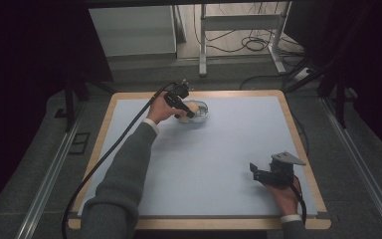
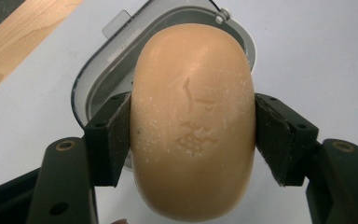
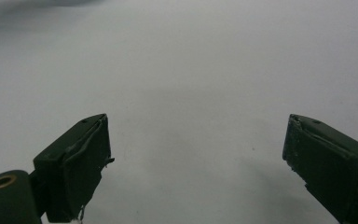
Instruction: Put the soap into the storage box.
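Nearest the person's edge of the table [image 1: 129,149], at the right, the right tongs [image 1: 254,172] rest low over the pale blue mat, held by a hand whose wrist comes in from the bottom. Their jaws stand wide apart with nothing between them; the right gripper view looks along them [image 3: 193,154] at bare mat. A grey three-cornered plate sits on top of this gripper, and its cable curls back toward the wrist.

Well apart from them, toward the far edge and left of centre, a grey-sleeved forearm reaches up to the left tongs [image 1: 191,113]. These are clamped on a bar of soap [image 2: 193,121], tan, oval, with a stamped mark on its face; each pad presses flat against one long side of the bar. In the high view the soap [image 1: 191,107] shows as a pale lump at the jaw tips.

Just behind and under the soap lies a soap dish [image 2: 107,70], grey-rimmed and shallow, standing on the mat near the table's far wooden border [image 1: 229,93]. Whether the bar touches the dish I cannot tell.
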Available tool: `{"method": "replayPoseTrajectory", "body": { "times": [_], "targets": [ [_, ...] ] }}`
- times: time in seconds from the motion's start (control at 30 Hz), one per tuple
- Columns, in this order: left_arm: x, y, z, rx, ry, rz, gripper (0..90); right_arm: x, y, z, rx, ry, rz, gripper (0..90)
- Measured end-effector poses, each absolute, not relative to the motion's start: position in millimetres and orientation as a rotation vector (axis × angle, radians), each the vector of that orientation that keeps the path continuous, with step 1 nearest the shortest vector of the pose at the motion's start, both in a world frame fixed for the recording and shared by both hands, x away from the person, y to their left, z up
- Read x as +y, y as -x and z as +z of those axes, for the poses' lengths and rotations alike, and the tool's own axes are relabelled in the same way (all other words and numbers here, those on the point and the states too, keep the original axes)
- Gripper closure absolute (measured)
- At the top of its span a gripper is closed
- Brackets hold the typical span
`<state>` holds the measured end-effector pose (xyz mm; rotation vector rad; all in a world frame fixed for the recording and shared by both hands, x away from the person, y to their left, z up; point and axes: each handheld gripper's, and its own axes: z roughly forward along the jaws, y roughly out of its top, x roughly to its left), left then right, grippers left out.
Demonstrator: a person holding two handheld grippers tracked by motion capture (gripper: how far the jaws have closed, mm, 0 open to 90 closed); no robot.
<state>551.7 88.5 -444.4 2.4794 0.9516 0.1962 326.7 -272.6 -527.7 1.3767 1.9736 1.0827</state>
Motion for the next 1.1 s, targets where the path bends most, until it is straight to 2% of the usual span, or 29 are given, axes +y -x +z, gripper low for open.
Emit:
{"method": "replayPoseTrajectory", "body": {
  "times": [0.4,1.0,1.1],
  "targets": [
    [78.9,-564.9,-445.4,0.9,-2.539,0.238,32.9,-272.5,-326.7,-527.8,1.974,-1.376,1.081,7.6],
    [67.3,-577.2,-458.9,0.891,-2.565,0.222,32.6,-272.6,-327.1,-527.9,1.974,-1.38,1.078,7.6],
    [68.7,-576.7,-455.8,0.902,-2.518,0.212,32.1,-272.5,-327.1,-527.9,1.975,-1.379,1.077,7.6]
  ]
}}
